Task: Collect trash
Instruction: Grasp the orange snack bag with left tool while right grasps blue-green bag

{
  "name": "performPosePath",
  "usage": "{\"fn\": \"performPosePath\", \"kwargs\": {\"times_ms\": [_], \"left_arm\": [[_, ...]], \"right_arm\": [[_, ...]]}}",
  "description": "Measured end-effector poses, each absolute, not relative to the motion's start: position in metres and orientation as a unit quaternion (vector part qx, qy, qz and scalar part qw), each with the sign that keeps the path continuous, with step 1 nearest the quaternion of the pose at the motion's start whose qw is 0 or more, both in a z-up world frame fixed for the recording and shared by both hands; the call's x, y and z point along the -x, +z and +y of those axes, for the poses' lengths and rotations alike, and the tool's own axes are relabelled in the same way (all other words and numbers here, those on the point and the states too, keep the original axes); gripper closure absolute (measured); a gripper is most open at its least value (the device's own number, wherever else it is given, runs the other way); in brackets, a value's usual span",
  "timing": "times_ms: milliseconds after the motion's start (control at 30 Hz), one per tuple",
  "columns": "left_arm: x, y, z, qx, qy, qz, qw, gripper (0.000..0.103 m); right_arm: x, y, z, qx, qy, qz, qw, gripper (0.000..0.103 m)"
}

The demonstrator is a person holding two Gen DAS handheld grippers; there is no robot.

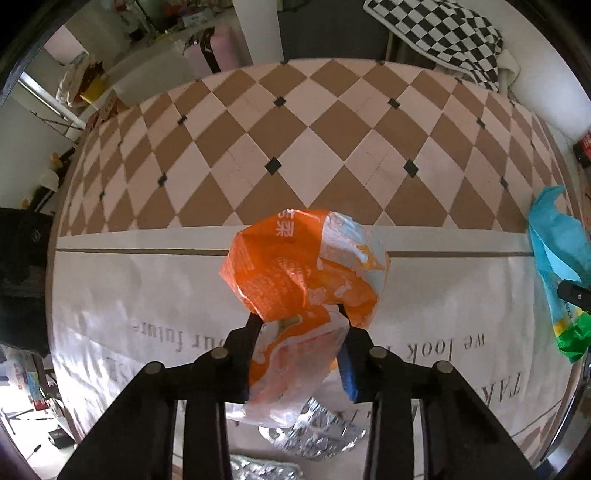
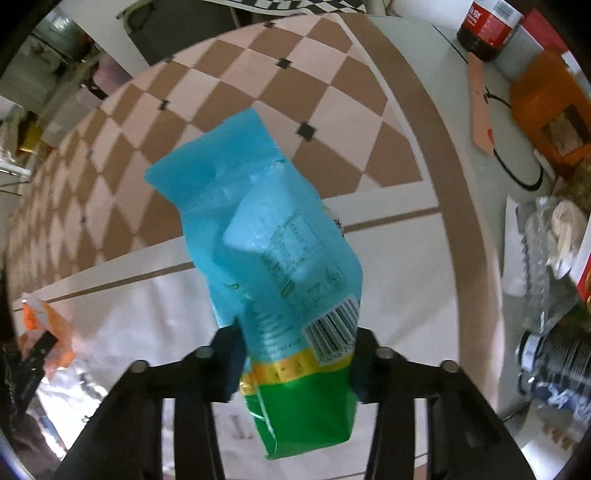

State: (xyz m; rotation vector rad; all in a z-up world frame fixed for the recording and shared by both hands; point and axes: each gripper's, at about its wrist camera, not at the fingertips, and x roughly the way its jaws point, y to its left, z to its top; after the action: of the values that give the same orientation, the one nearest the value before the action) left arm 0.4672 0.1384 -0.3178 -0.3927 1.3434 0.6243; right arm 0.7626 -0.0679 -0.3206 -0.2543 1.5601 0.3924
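Observation:
My left gripper is shut on a crumpled orange and white snack bag and holds it above the table. My right gripper is shut on a blue and green snack bag with a barcode, also held above the table. Each bag also shows in the other view: the blue bag at the right edge, the orange bag at the left edge. Crumpled silver foil wrappers lie on the cloth below my left gripper.
The round table has a brown and pink checked cloth with a white printed band. At its right side stand a cola bottle, an orange box, a black cable and clear plastic packaging. A checkered cushion is behind.

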Motion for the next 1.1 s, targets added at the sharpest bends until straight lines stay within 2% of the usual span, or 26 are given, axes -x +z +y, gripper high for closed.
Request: {"fn": "performPosePath", "kwargs": {"times_ms": [100, 433, 733, 933, 1100], "left_arm": [[-0.457, -0.301, 0.131, 0.172, 0.285, 0.597, 0.730, 0.075], [-0.389, -0.229, 0.117, 0.170, 0.285, 0.535, 0.777, 0.076], [-0.247, -0.190, 0.095, 0.166, 0.267, 0.494, 0.811, 0.076], [-0.123, -0.194, 0.077, 0.182, 0.239, 0.494, 0.816, 0.076], [-0.043, -0.232, 0.061, 0.220, 0.222, 0.538, 0.783, 0.076]], "right_arm": [[-0.748, -0.305, -0.068, 0.096, 0.190, 0.690, 0.692, 0.067], [-0.651, -0.236, -0.066, 0.049, 0.244, 0.661, 0.708, 0.069], [-0.466, -0.182, -0.077, 0.020, 0.282, 0.632, 0.722, 0.070], [-0.323, -0.182, -0.112, 0.003, 0.273, 0.645, 0.714, 0.070], [-0.203, -0.222, -0.142, 0.006, 0.264, 0.701, 0.662, 0.070]]}}
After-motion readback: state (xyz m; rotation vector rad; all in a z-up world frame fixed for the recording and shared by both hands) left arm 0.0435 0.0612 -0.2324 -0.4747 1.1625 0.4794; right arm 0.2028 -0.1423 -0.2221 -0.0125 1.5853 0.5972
